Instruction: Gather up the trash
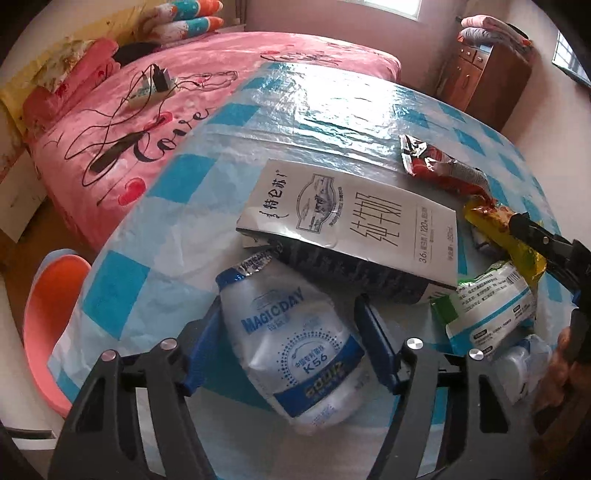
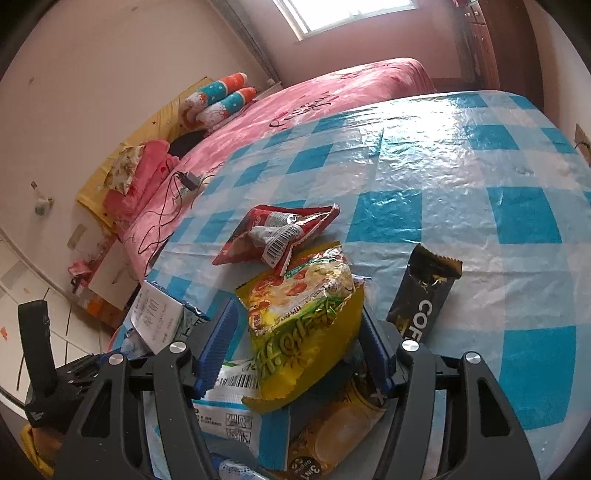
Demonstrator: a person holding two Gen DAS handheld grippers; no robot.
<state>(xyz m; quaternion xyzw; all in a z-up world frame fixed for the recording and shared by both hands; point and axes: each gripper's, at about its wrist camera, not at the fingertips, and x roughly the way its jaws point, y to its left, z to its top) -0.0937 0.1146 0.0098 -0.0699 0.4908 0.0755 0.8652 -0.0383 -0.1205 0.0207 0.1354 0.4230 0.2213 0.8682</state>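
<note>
Nearest the left wrist camera, the left gripper (image 1: 291, 336) straddles 1 white-and-blue MAGICDAY pouch (image 1: 295, 343); its blue pads flank the pouch, but contact cannot be confirmed. Behind it at 12 o'clock lies 1 white milk carton (image 1: 347, 218), with 1 red wrapper (image 1: 439, 166) at 2 o'clock. In the right wrist view, the right gripper (image 2: 299, 339) brackets 1 yellow noodle packet (image 2: 306, 325), jaws partly closed around it; whether they press cannot be told. 1 black coffee sachet (image 2: 424, 295) lies at 3 o'clock. All trash rests on 1 table covered by a blue-and-white checked plastic cloth (image 2: 480, 184). 1 pink bed (image 1: 207, 81) and 1 window (image 2: 347, 14) stand beyond.
</note>
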